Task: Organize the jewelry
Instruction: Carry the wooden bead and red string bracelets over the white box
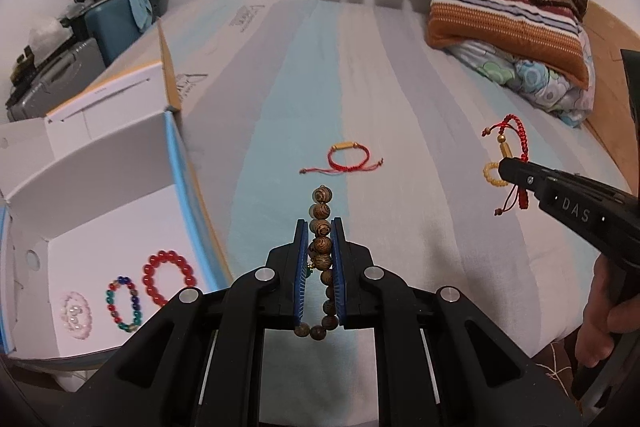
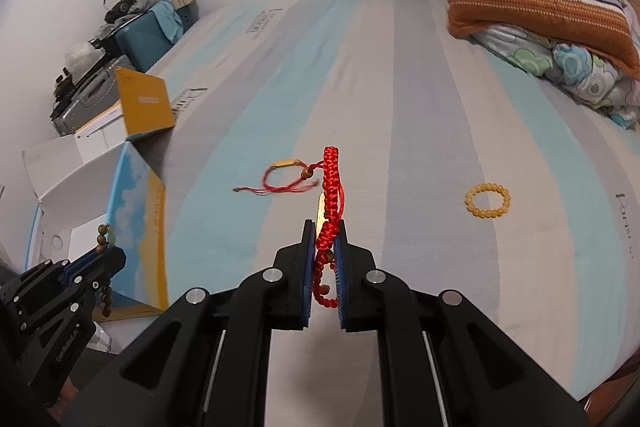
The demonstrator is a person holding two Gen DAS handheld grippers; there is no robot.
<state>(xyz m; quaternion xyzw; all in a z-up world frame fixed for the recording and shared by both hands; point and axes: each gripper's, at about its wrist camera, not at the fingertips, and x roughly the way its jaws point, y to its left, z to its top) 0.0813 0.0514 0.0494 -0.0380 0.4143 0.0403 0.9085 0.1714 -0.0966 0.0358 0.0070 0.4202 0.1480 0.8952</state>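
Holding two bracelets up over the bed (image 1: 400, 75), we pinch one in each tool. Our left tool (image 1: 320, 227) is pressed on the wooden bead bracelet (image 1: 321, 227). It hangs loose and bumpy, so we grip across the beads. Our right tool (image 2: 325, 229) pinches the red woven bracelet (image 2: 331, 187), soft and light. The white box (image 1: 100, 163) sits near left, already holding three bead bracelets. A yellow bead ring (image 2: 487, 200) and a thin red string bracelet (image 1: 347, 158) lie on the bed.

Both grippers (image 1: 320, 227) (image 2: 324, 229) are matte black — silver screws, blue-lined jaws (one stamped "DAS").
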